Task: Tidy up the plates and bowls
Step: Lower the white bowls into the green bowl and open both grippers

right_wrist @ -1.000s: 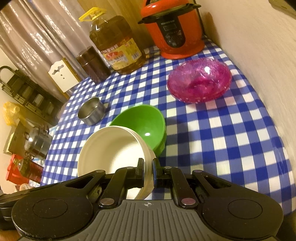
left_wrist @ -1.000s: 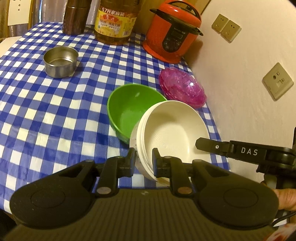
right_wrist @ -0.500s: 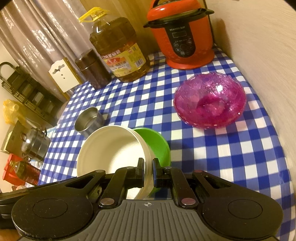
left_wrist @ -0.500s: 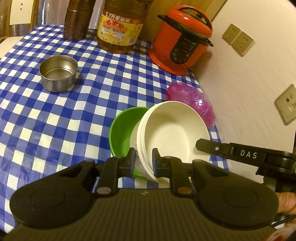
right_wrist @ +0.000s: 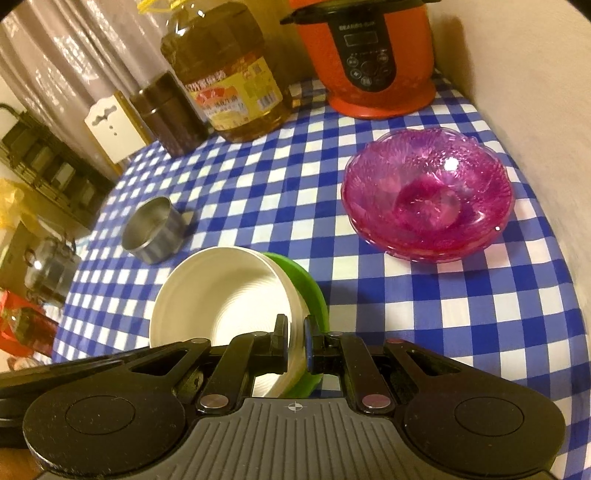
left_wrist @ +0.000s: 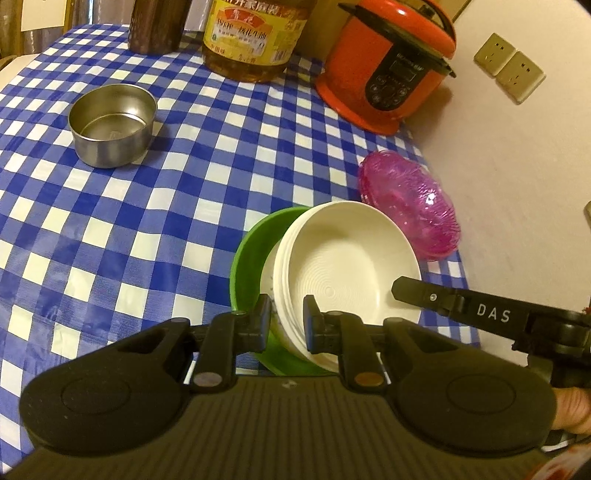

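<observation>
A stack of white bowls (left_wrist: 343, 266) is held tilted over a green bowl (left_wrist: 251, 258) on the checked table. My left gripper (left_wrist: 287, 319) is shut on the stack's near left rim. My right gripper (right_wrist: 294, 341) is shut on its right rim, and its finger also shows in the left wrist view (left_wrist: 443, 301). In the right wrist view the white bowls (right_wrist: 221, 299) cover most of the green bowl (right_wrist: 310, 291). Pink glass bowls (right_wrist: 428, 195) sit stacked to the right, also seen in the left wrist view (left_wrist: 410, 206).
A steel cup (left_wrist: 112, 123) stands at the left. An oil bottle (left_wrist: 255, 37), a dark canister (left_wrist: 159, 26) and a red rice cooker (left_wrist: 388, 62) line the back. The wall (left_wrist: 517, 184) runs along the table's right edge.
Both grippers have carried the white bowl stack forward over the green bowl, which is now mostly covered. The pink bowls and cooker look nearer.
</observation>
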### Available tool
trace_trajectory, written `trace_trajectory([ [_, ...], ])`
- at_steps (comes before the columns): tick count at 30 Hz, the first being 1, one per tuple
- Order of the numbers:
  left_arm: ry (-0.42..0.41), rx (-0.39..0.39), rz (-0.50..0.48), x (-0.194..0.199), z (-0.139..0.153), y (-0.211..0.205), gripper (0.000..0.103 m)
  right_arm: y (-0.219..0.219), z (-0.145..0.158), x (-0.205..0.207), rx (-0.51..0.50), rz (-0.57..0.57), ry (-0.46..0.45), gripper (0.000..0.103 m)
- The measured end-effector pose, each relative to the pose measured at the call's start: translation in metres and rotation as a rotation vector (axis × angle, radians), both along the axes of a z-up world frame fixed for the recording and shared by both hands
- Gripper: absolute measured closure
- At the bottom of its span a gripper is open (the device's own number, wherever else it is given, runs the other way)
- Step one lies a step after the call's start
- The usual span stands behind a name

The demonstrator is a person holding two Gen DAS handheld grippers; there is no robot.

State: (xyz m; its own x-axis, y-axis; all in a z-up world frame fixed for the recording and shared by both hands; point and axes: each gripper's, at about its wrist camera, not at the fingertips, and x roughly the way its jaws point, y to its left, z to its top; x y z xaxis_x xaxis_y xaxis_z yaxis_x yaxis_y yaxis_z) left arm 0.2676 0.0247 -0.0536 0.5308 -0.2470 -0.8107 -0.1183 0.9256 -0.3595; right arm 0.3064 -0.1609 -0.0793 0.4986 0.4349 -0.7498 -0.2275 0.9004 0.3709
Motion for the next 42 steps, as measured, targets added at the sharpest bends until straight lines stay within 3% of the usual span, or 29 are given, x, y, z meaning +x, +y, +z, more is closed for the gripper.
trace_trajectory([
  [19, 0.023, 0.045, -0.023, 0.005, -0.011, -0.003, 0.087, 0.011, -0.015, 0.004, -0.067, 0.031, -0.003, 0.094],
  [42, 0.014, 0.053, -0.032, 0.008, -0.010, -0.003, 0.085, 0.006, -0.018, 0.006, -0.022, 0.015, 0.028, 0.093],
])
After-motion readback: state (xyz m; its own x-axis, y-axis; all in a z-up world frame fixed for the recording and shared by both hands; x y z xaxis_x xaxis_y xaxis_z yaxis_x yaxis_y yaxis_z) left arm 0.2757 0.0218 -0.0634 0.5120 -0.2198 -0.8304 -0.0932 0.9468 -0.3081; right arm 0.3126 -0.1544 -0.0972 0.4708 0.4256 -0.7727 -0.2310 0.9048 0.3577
